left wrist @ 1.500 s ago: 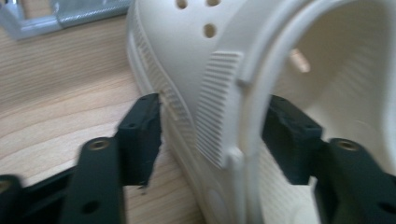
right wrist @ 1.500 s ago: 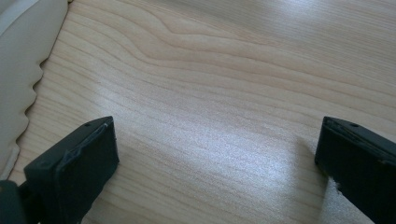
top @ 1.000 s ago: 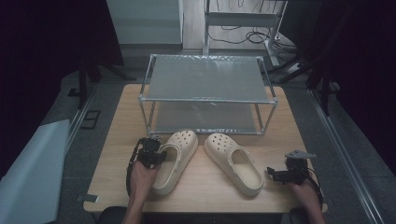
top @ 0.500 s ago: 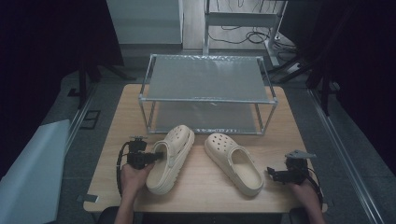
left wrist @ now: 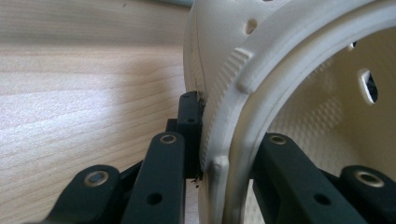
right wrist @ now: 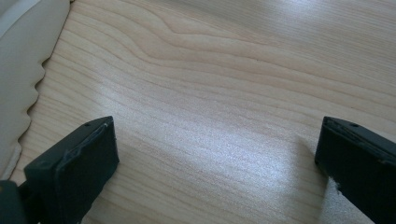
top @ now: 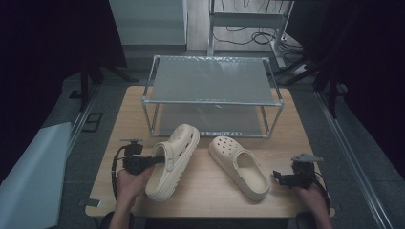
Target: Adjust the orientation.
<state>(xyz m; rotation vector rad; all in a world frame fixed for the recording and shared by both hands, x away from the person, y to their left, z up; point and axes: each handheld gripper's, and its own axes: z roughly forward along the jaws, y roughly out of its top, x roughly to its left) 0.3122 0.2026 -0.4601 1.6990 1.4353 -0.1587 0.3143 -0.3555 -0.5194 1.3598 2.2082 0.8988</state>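
- In the high view the left tongs [top: 160, 160] sit at the lower left of the frame, clenched on the side wall of the left clog [top: 173, 160], a cream foam shoe.
- The left gripper view shows that grip up close: one black jaw lies against the outside of the left clog [left wrist: 261, 93], the other reaches inside the shoe's opening, and the rim is pinched between them.
- The left clog lies tilted in the high view, its toe pointing toward the upper right, just short of the lower edge of the metal rack [top: 212, 95].
- The right clog [top: 241, 167] lies flat on the table [top: 200, 191] in the lower middle of the frame, near its mate but not touching it, its heel toward the lower right.
- The right tongs [top: 278, 177] rest at the lower right of the high view, near the right clog's heel and apart from it.
- In the right gripper view the right tongs [right wrist: 217, 154] stand released, jaws wide apart with bare wood between them; the edge of the right clog [right wrist: 18, 70] shows at the upper left of that frame.
- The rack, a two-tier frame with grey shelves, stands at the far middle of the table.
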